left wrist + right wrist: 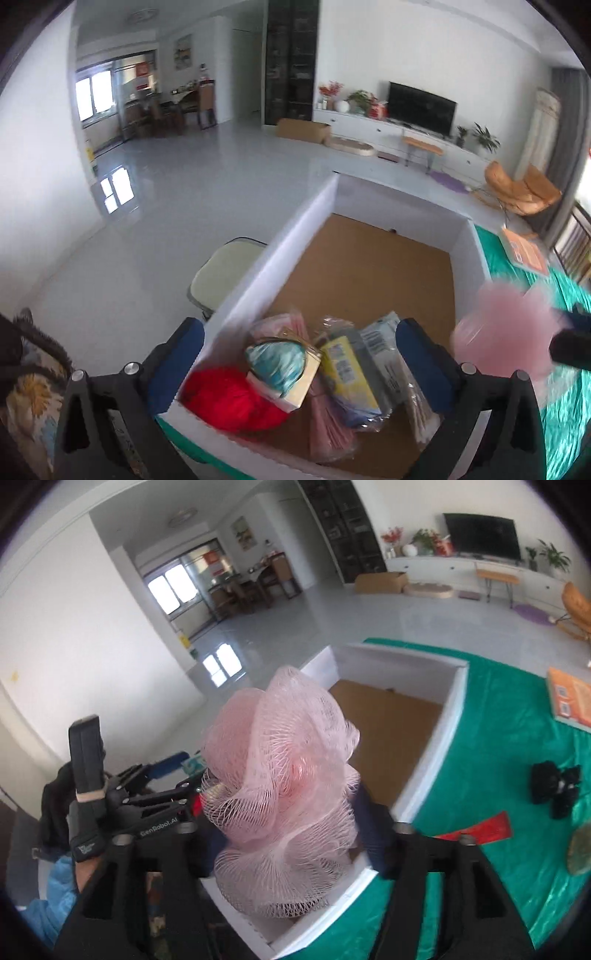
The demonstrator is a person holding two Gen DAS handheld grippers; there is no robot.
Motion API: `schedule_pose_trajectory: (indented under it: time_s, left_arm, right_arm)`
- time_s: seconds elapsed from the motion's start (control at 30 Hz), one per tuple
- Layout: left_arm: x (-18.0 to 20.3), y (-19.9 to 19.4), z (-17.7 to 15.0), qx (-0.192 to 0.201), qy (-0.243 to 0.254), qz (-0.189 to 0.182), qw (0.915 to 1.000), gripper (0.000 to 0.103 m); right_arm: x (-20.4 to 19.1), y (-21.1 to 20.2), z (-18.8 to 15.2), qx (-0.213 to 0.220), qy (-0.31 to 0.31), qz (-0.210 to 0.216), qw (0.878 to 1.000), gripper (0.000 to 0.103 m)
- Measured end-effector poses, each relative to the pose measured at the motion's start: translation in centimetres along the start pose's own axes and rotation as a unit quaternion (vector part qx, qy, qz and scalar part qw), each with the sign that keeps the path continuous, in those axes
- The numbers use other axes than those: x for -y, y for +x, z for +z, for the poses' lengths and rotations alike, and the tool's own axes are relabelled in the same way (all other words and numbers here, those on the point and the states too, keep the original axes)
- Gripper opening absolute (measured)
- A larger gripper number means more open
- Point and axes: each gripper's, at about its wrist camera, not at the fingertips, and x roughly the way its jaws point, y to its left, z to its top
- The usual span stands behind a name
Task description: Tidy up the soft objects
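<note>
A white box (pixel 280 251) with a brown cardboard floor stands on a green cloth. In its near corner lie a red fluffy ball (pixel 232 398), a small carton with a teal item (pixel 280 369), a yellow packet (pixel 347 373) and other plastic-wrapped packs. My left gripper (pixel 299 332) hangs over them, open wide and empty. A pink mesh bath pouf (pixel 280 797) sits between the spread fingers of my right gripper (pixel 291 830), above the box's near corner (pixel 332 901). The pads do not clearly squeeze it. The left wrist view shows the pouf (pixel 506 332) blurred at the right.
A gloved hand (pixel 85 812) holds the left gripper (pixel 155 797) to the left. On the green cloth (pixel 498 738) lie an orange book (pixel 570 701), a black bundle (pixel 556 788) and a red strip (pixel 480 829). A pale chair seat (pixel 229 273) stands left of the box.
</note>
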Motion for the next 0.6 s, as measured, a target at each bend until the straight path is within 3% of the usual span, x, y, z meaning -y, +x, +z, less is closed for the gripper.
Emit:
schedule_pose_trajectory:
  time_s: [0.07,0.17,0.27,0.37,0.47,0.6]
  left_arm:
    - [-1.4,0.3,-0.5,-0.007,-0.027,-0.009,0.9996,0.103]
    - [-0.8,0.2,-1.0,0.001,-0.04,-0.028,0.9988,0.103]
    - [3.0,-0.3,-0.9,0.017,-0.021,-0.071,0.9971,0.103]
    - [8.8,-1.1,-0.8,0.03,0.02,-0.133,0.9904,0.103]
    - [15.1,-2.3,-2.6,0.017,0.072,-0.216,0.9736,0.103]
    - [24.8,-2.4,-7.5,-0.051,0.161,-0.302,0.9383,0.103]
  right_arm:
    - [-0.1,0.9,-1.0,-0.012,-0.009,-0.019,1.0,0.084]
    - [2.0,-0.9,-2.9,0.012,-0.014,-0.061,0.998,0.084]
    - [5.9,-3.6,-5.9,0.043,-0.001,-0.124,0.991,0.084]
    - [10.7,-5.9,-10.4,0.058,0.031,-0.209,0.976,0.084]
    - [16.7,-7.6,-15.8,0.042,0.106,-0.281,0.953,0.084]
    - [23.5,-10.9,-22.5,0.031,0.206,-0.364,0.908,0.084]
